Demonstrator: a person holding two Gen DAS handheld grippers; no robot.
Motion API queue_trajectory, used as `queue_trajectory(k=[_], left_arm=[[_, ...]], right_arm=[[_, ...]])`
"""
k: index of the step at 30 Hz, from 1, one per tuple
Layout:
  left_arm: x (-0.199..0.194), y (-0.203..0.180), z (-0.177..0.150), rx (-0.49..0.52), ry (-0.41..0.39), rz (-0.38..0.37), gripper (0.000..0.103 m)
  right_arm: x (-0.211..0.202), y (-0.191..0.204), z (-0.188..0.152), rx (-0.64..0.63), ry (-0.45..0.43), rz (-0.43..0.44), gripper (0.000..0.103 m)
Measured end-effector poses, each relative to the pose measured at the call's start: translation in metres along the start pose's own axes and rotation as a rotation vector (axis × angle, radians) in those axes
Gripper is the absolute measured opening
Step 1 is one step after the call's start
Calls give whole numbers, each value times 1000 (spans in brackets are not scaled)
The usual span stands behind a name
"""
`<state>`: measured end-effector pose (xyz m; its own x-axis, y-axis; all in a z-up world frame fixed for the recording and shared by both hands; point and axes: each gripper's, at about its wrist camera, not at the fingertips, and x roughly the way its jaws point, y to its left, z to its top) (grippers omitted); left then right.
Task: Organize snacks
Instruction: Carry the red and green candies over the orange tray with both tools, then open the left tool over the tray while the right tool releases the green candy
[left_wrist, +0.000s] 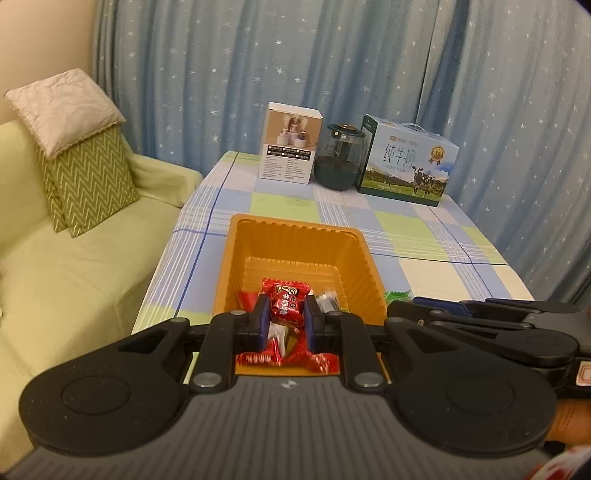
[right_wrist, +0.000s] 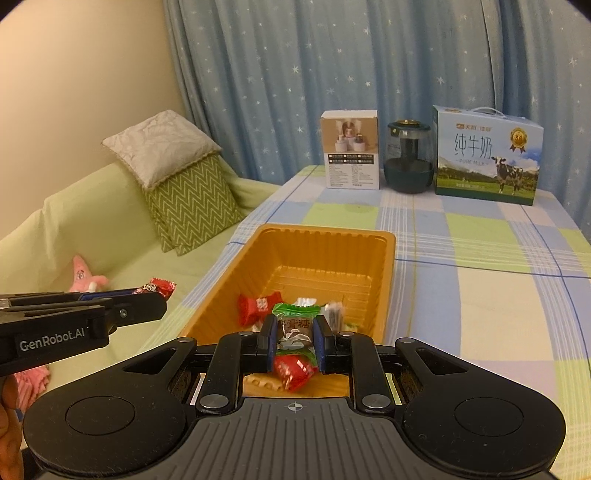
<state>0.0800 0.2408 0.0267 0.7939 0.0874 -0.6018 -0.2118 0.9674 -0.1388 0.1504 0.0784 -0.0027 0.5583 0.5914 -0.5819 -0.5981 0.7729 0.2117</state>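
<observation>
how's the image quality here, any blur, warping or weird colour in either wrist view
Left wrist view: strong fisheye bend in the curtain and dark corner vignetting; warm, dim cast; the red candy in the left gripper is fairly sharp. Right wrist view: same warping and tint; the green candy in the right gripper is readable, while a wrapper in the orange tray looks motion-smeared.
</observation>
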Motion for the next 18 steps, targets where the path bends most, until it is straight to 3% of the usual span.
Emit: queue_trajectory(k=[18], left_arm=[[105,6,33,62,60,-16,17]], right_arm=[[88,-45,37,37,47,-21,21]])
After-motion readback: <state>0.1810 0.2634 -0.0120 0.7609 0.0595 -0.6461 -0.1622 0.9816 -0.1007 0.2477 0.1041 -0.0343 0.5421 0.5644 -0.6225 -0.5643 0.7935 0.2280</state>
